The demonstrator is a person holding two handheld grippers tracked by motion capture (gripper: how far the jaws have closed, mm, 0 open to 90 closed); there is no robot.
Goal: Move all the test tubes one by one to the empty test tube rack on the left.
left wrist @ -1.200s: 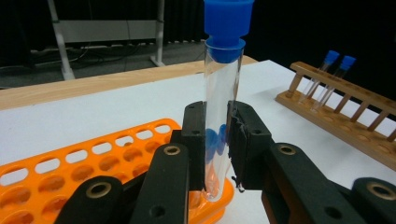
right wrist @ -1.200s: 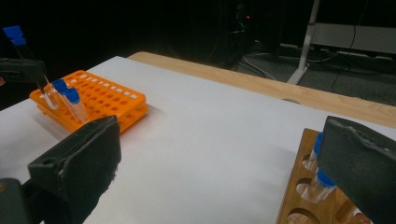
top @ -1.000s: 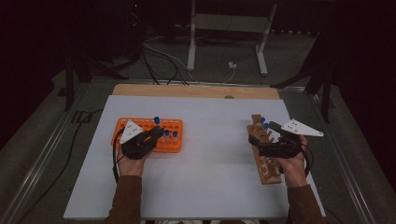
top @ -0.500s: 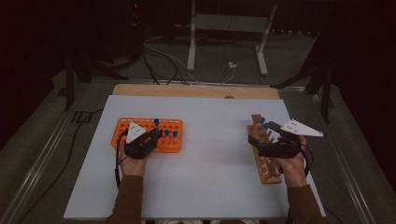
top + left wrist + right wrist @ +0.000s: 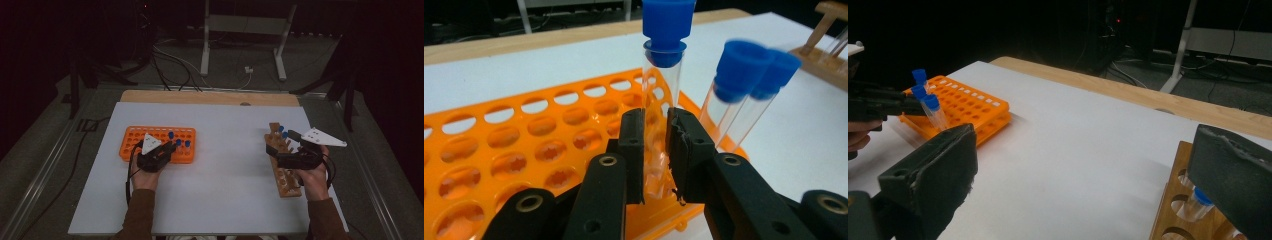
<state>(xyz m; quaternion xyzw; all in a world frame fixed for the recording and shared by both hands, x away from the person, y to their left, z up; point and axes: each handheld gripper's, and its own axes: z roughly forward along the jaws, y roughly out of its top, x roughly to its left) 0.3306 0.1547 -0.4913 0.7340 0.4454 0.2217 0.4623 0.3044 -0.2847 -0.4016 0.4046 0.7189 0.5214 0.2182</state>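
Two racks sit well apart on the white table (image 5: pixel 215 200) in the high view: an orange rack (image 5: pixel 135 142) under the left gripper (image 5: pixel 167 151) and a wooden rack (image 5: pixel 286 177) under the right gripper (image 5: pixel 272 150)

In the left gripper view the jaws are closed on a clear tube (image 5: pixel 660 95) with a blue cap (image 5: pixel 666 25), its foot in a rack hole; two more tubes (image 5: pixel 744 95) lean just beside it. Lift it straight up, keeping it upright and off those neighbours

In the right gripper view the jaws gape wide, holding nothing, above a capped tube (image 5: pixel 1196 204) in the wooden rack
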